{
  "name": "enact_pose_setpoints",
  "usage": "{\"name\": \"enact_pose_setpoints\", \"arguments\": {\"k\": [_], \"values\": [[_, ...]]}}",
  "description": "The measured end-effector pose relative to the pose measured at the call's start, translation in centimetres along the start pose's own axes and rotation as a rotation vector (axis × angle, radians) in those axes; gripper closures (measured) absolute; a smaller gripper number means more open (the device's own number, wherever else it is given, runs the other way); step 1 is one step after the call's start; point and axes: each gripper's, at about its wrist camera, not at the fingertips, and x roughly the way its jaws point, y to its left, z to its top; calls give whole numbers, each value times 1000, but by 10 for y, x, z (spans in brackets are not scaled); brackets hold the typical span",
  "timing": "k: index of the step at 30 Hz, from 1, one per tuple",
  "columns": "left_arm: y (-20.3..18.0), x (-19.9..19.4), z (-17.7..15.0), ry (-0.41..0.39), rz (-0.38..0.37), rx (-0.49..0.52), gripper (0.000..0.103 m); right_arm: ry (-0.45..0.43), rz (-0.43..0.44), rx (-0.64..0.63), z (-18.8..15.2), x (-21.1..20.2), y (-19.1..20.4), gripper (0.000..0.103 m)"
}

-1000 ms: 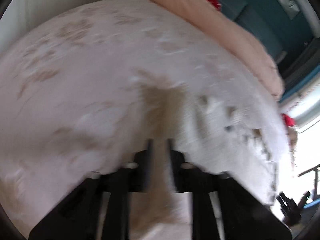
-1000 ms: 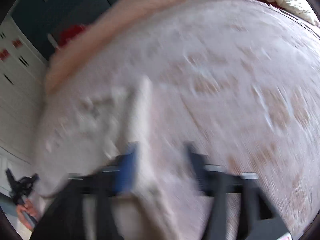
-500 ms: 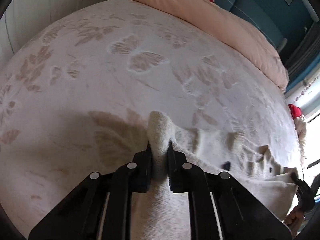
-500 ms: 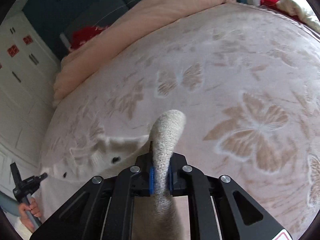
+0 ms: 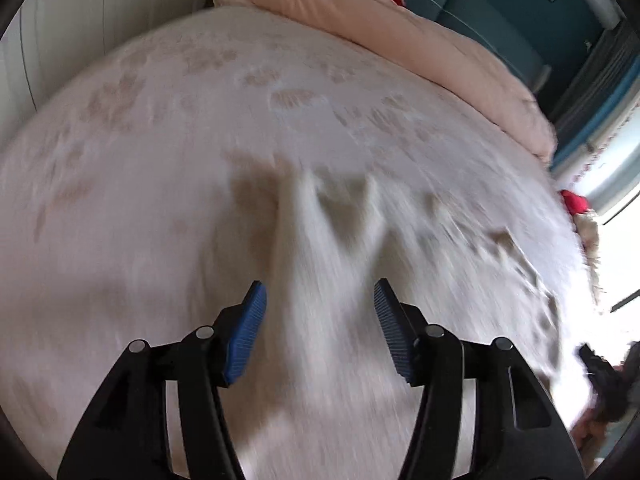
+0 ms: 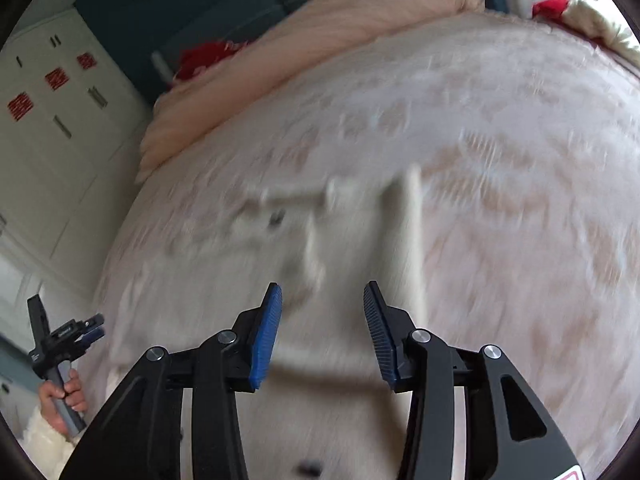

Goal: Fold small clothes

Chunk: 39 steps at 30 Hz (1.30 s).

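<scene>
A small cream-white knitted garment (image 5: 328, 280) is seen spread on the bed's pale pink bedspread printed with tan butterflies (image 5: 132, 208), in the lower centre of both wrist views, heavily blurred by motion. The left tongs (image 5: 318, 322) are opening, their blue ribbed pads standing apart with the knit lying beneath and between them but pressed by neither pad. The right tongs (image 6: 322, 320) are likewise opening over the same garment (image 6: 352, 240), nothing being gripped. In the lower left of the right view the left tongs are also seen, held in a hand (image 6: 64, 396) beside the bed's edge. A release after a fold is judged to be in hand: the cloth has been laid down and let go. How neatly the folded edge lies cannot be told through the blur. For the next move, a fresh edge or corner of the garment would have to be found and both tongs closed on it, so that another fold can be carried across.
</scene>
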Motion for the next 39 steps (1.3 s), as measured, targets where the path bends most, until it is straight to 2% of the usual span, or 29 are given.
{"name": "enact_pose_setpoints", "arguments": {"k": [3, 4, 6, 8, 9, 10, 11, 12, 15, 16, 17, 18, 19, 20, 21, 22, 24, 26, 27, 28, 29, 30, 32, 34, 35, 36, 38, 39], "values": [[2, 5, -37, 46, 18, -56, 48, 50, 57, 50, -14, 16, 6, 57], [5, 6, -45, 40, 45, -85, 47, 64, 72, 73, -13, 26, 10, 50], [10, 8, -51, 18, 32, -138, 48, 73, 75, 106, -9, 41, 12, 44], [11, 10, -50, -7, 66, -153, 64, 81, 79, 123, -1, 60, 18, 46], [12, 12, -48, -4, 79, -159, 76, 88, 85, 136, 2, 67, 19, 72], [16, 14, -46, 3, 90, -167, 80, 99, 94, 147, 4, 74, 20, 100], [19, 13, -44, 9, 83, -173, 81, 96, 87, 151, 9, 74, 22, 102], [22, 11, -44, 13, 82, -170, 82, 31, 91, 138, 12, 58, 26, 102], [22, 11, -43, 26, 102, -98, 81, -62, 75, 108, 7, 22, 28, 102], [21, 14, -45, 33, 104, -77, 81, -63, 60, 111, 1, 19, 21, 102], [21, 18, -46, 33, 110, -66, 79, -16, 32, 120, -7, 26, 10, 102], [20, 18, -46, 31, 117, -63, 78, 49, -1, 141, -15, 37, -1, 100], [18, 18, -45, 28, 123, -65, 76, 81, 4, 175, -20, 41, -9, 93], [17, 18, -45, 27, 128, -66, 76, 72, 26, 196, -22, 39, -12, 93], [16, 18, -44, 27, 133, -68, 75, 48, 54, 207, -22, 35, -11, 87], [15, 18, -44, 26, 137, -70, 75, 25, 73, 207, -19, 32, -7, 61], [15, 19, -45, 24, 141, -65, 75, 8, 86, 201, -12, 36, 1, 34], [14, 20, -46, 24, 148, -53, 75, 37, 72, 180, -1, 53, 11, 34], [14, 20, -46, 25, 152, -49, 75, 60, 61, 180, 4, 64, 14, 38], [13, 20, -45, 28, 157, -41, 75, 86, 63, 183, 9, 78, 16, 70], [13, 21, -45, 30, 159, -37, 75, 115, 76, 184, 11, 89, 20, 98], [13, 21, -45, 32, 159, -33, 75, 125, 67, 182, 13, 92, 23, 95], [14, 21, -44, 40, 149, -22, 75, 34, 80, 139, 15, 67, 31, 96], [16, 21, -44, 46, 137, -8, 74, -39, 56, 84, 5, 32, 35, 96], [16, 23, -44, 46, 138, 6, 74, -47, 39, 79, 0, 27, 31, 96], [16, 24, -45, 44, 141, 15, 74, -36, 22, 80, -7, 28, 25, 96], [10, 28, -47, 36, 171, 48, 72, 75, -33, 102, -24, 58, 2, 95], [7, 29, -47, 34, 187, 61, 71, 111, -29, 111, -31, 71, -8, 97]]}}
